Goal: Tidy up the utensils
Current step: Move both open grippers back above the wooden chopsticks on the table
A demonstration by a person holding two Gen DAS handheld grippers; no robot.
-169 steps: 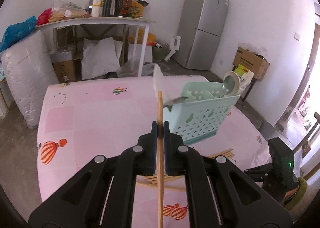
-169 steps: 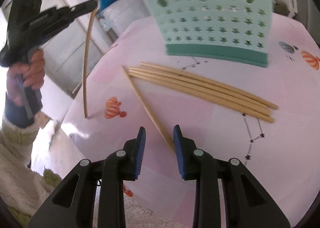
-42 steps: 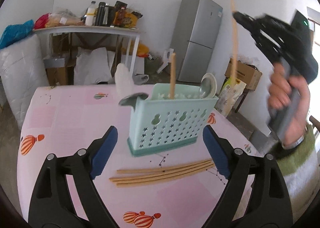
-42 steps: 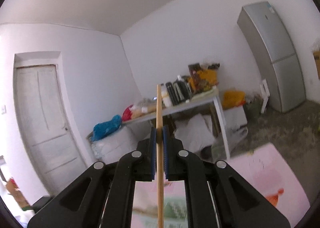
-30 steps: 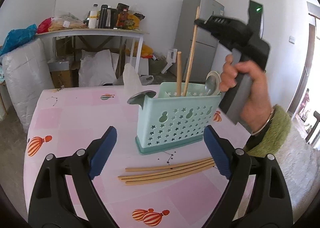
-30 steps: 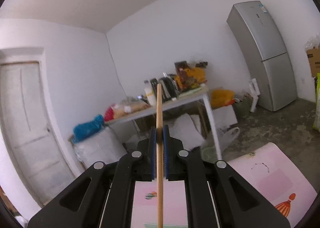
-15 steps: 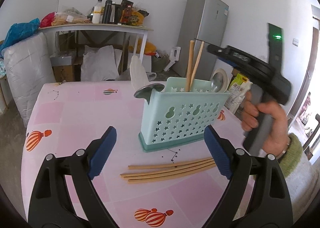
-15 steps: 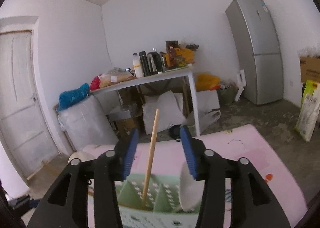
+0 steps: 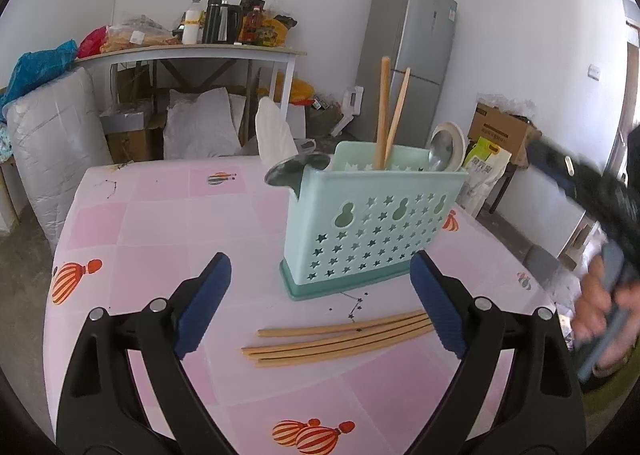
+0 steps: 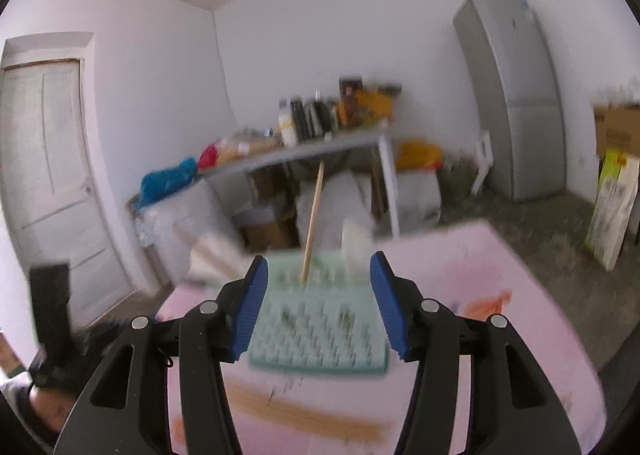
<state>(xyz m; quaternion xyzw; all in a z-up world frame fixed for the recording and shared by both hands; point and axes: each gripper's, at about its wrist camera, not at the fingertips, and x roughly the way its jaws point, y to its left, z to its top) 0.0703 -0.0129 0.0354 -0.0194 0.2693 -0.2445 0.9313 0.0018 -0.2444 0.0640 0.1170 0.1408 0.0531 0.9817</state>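
Now | right gripper (image 10: 318,307) withdrawn, jaws wider | chopstick (image 9: 397,117) left in caddy (image 9: 370,223)

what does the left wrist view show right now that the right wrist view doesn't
Only the left wrist view shows two wooden chopsticks standing in the mint green plastic utensil caddy, four separate chopsticks lying on the pink tablecloth, a metal ladle and the open left tongs.

Only the right wrist view shows the white panelled door and the open right tongs; it is blurred, with just one upright chopstick visible.

Both show the caddy, tablecloth, grey fridge and cluttered side table.
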